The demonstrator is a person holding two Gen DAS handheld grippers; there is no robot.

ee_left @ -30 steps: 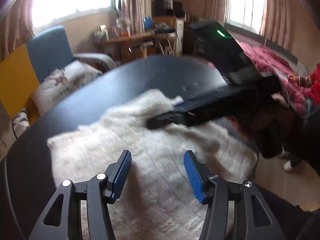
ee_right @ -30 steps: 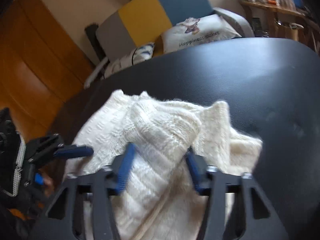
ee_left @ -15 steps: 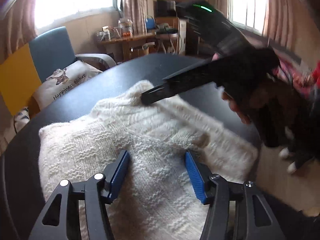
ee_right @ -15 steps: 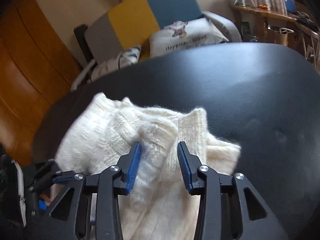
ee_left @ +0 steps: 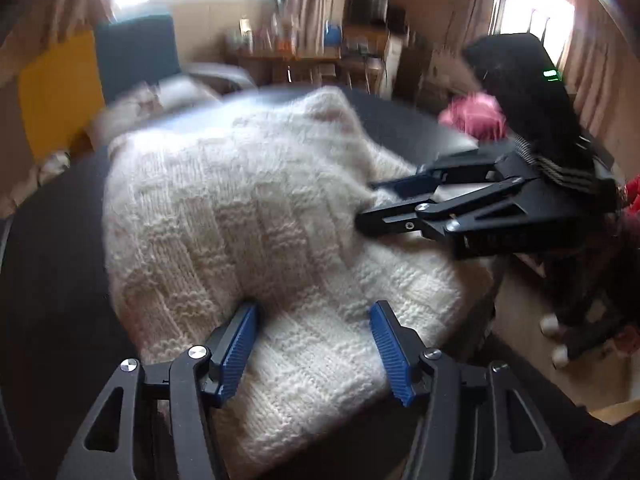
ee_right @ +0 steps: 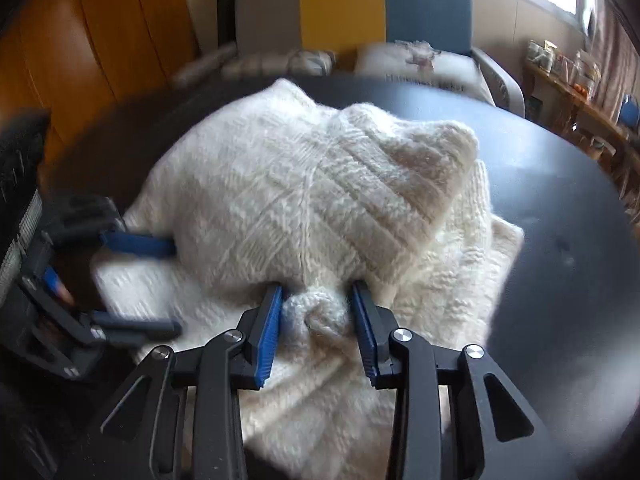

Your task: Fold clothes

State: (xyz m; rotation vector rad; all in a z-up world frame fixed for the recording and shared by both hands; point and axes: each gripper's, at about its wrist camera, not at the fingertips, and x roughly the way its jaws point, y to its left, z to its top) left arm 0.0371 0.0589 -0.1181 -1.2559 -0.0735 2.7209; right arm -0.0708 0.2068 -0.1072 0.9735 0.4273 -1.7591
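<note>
A cream knitted sweater (ee_left: pixel 240 208) lies folded in thick layers on the round black table (ee_left: pixel 52 260). My left gripper (ee_left: pixel 314 348) stands open at the sweater's near edge, its blue pads straddling the lower layer without pinching it. From the right wrist view, this left gripper (ee_right: pixel 174 286) sits at the sweater's (ee_right: pixel 304 184) left side with its fingers spread. My right gripper (ee_right: pixel 318 320) has a bunched fold of knit between its blue pads, and its jaws are closing on it. In the left wrist view, the right gripper (ee_left: pixel 366 204) reaches in from the right at the edge of the top layer.
Behind the table (ee_right: pixel 560 240) stands an armchair (ee_right: pixel 424 4) with a yellow and blue back and a printed cushion (ee_right: pixel 424 68). Wooden panelling (ee_right: pixel 92 36) fills the left. A cluttered desk (ee_left: pixel 304 52) and pink bedding (ee_left: pixel 472 114) lie beyond, with bare floor (ee_left: pixel 520 344) at the table's right.
The right gripper has swung from the sweater's far side to its right edge, bringing a fold with it. The left gripper has dropped closer to the sweater, which now looks more bundled.
</note>
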